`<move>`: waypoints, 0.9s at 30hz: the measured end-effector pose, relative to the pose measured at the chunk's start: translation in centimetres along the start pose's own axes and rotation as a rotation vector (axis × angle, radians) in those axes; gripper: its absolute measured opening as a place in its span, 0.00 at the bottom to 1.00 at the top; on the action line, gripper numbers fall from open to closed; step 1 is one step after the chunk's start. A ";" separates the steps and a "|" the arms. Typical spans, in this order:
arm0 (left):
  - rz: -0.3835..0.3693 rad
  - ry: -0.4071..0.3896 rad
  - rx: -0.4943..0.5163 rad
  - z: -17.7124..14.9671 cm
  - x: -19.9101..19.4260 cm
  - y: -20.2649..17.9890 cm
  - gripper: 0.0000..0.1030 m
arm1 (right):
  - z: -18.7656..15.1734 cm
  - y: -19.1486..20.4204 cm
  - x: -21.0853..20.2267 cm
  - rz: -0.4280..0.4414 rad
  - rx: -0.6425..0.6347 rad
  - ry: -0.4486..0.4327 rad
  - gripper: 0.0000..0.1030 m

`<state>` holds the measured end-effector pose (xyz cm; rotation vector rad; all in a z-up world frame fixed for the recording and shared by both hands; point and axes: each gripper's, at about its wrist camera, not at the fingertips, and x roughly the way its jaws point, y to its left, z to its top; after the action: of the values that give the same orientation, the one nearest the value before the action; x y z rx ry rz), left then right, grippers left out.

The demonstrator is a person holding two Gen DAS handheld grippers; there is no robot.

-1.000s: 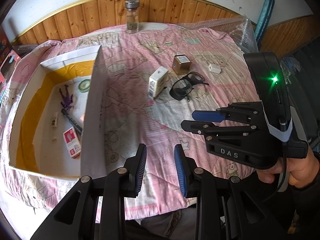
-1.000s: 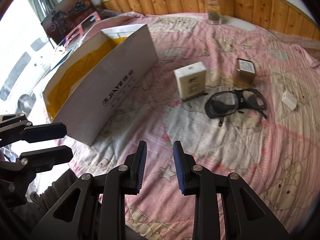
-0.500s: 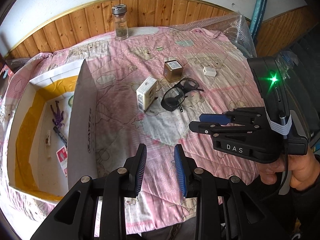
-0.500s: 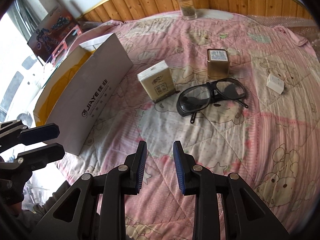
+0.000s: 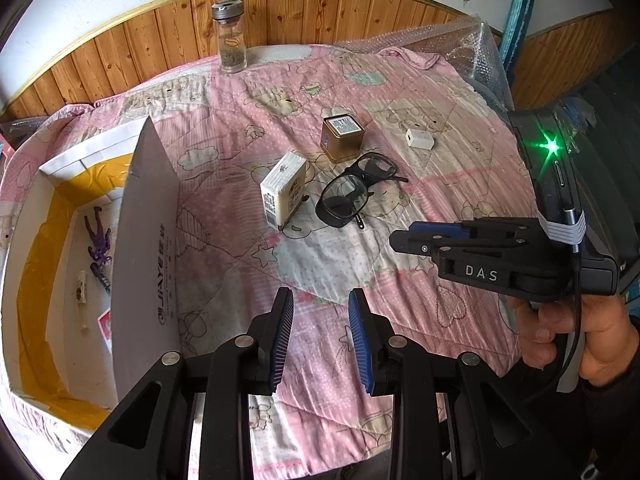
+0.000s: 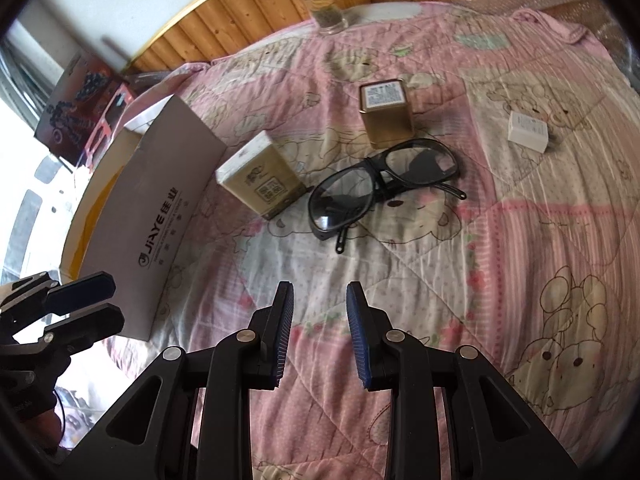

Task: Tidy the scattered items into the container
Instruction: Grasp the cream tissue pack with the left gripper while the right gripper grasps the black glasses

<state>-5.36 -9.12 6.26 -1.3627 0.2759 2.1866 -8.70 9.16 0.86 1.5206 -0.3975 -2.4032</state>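
While the box (image 5: 144, 240) sits at nine o'clock on the quilt (image 5: 440, 92), already holding a purple figure (image 5: 98, 240), the left gripper (image 5: 320, 332) hangs empty with fingers apart. Toward twelve o'clock lie the cream packet (image 6: 260, 178), the glasses (image 6: 380, 184), the gold tin (image 6: 386, 114) and a white block (image 6: 528, 128), all still out. At three o'clock the right gripper (image 6: 318, 328), fingers likewise apart, has closed in on them since earlier, probably to pick one.

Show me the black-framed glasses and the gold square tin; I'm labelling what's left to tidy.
Black-framed glasses (image 6: 382, 184): right wrist view, on the nose bridge.
Gold square tin (image 6: 387, 126): right wrist view, on its front wall.
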 end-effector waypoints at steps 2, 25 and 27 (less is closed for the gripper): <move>-0.023 -0.008 -0.009 0.4 0.4 0.2 0.29 | 0.1 -0.5 0.3 -0.009 0.017 0.002 0.29; -0.046 0.008 0.001 6.0 9.2 3.8 0.37 | 2.5 -6.7 4.2 0.247 0.465 -0.045 0.42; -0.057 0.009 -0.011 6.1 9.8 4.2 0.39 | 2.7 -7.1 4.8 0.278 0.514 -0.057 0.44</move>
<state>-15.67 -6.62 0.03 -1.3706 0.2261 2.1386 -13.75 14.24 -4.65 1.4560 -1.2288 -2.2258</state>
